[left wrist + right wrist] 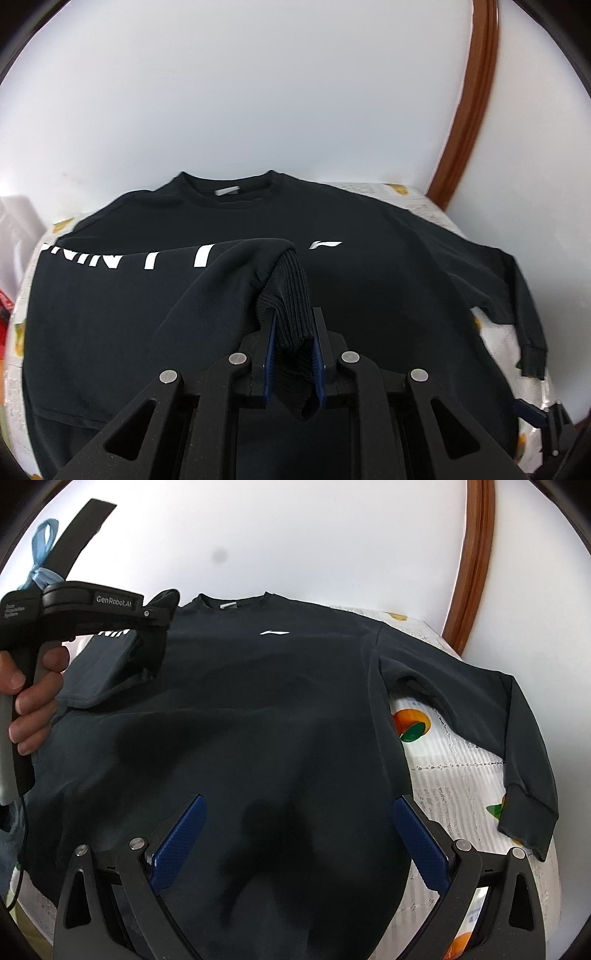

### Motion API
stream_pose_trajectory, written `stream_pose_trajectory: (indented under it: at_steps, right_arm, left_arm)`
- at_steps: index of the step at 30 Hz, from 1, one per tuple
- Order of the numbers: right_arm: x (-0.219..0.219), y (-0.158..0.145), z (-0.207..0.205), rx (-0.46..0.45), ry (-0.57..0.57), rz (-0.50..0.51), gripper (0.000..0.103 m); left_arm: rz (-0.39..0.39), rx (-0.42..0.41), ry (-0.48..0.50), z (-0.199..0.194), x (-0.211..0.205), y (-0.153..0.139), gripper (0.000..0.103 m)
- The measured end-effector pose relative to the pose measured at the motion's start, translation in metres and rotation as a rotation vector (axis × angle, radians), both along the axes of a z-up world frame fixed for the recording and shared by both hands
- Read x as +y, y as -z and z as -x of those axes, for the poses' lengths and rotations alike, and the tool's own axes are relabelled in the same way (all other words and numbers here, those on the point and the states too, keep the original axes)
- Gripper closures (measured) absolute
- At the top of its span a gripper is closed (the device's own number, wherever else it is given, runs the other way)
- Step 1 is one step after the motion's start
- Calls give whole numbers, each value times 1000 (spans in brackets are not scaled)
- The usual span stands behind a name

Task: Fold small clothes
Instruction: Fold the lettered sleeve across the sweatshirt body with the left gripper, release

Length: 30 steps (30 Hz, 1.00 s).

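Gripping the ribbed cuff (291, 295), the left gripper (293, 354) holds its jaws closed on the knit, which bunches between the blue pads (269, 354) and hangs out below them. The cuff is the firmest part of the sleeve (221, 273), so a pinch there carries the whole sleeve without slipping. Ahead of the jaws, the sleeve drapes in an arc across the chest of the sweatshirt (388, 295), covering part of the white lettering (147, 263). This position suits a fold of the sleeve inward over the body.

The sweatshirt lies flat, front up, collar (227, 184) farthest from the jaws, on a printed cloth (461, 768) covering the table. Flat placement keeps the fold lines straight.

The right gripper (295, 834) hovers over the lower body of the sweatshirt with its jaws spread wide and nothing between them. Its shadow falls on the fabric directly ahead. The open stance appears to be a standby for the next pinch.

To the right of the right jaws, the other sleeve (498, 709) extends outward, bent at the elbow, with its cuff resting on the cloth. It is not yet folded and is judged the next grasp target. In the right view, a hand (29, 698) holds the left gripper's handle up and left of the jaws.
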State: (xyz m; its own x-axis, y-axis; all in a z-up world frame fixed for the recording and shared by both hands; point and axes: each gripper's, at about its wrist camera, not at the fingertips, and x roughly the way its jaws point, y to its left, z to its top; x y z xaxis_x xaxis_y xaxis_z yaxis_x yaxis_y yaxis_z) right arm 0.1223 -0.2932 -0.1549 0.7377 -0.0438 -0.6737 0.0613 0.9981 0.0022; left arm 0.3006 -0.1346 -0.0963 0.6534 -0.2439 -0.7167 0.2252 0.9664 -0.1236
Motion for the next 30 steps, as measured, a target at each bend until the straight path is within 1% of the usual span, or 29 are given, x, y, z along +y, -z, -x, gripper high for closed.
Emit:
stream_pose_trajectory:
  at_steps: [2,3,5,6,7,10,12,16,17,18,21,25,28,30]
  right_arm:
    - [2,-1,-3,3,1,5,4]
    - [4,-2,-5,3,1,5,4]
    - [8,-4,-10,0,-10,-1,4]
    - [11,-6,-14,0,-18,-6,4]
    - [14,-8,-18,2,-22,-7,4]
    - [24,-17,-32,-7,-34,-18,4]
    - [29,-24,-39,-10,-40,-30,4]
    - [42,-36,-64,-13,-54,-71,4]
    - [46,-36,-74,-4,-49,-72,6]
    - [48,-36,-80,1,-45,-69,11]
    - [55,-31,-109,38,-30,-54,21]
    - [59,-16,-142,82,-11,-74,21]
    - [59,-4,-160,107,-1,-90,21]
    - [57,3,-171,127,7,-121,21]
  left_arm:
    - [29,4,21,3,3,-3,77]
    - [27,-1,19,6,6,-5,73]
    - [8,-31,3,14,15,-11,50]
    - [5,-46,-8,19,22,-15,44]
    - [6,-59,-17,24,30,-18,39]
    - [-1,-73,-47,34,58,-24,39]
    - [-9,-79,-86,39,83,-26,39]
    - [-52,-59,-181,46,135,-17,39]
    - [-60,-53,-204,48,150,-12,39]
    - [-64,-45,-224,50,162,-8,39]
    - [-72,-5,-294,51,203,9,39]
    - [-63,41,-362,48,252,30,40]
    - [-64,69,-391,41,275,43,40]
    - [-75,79,-398,33,284,52,41]
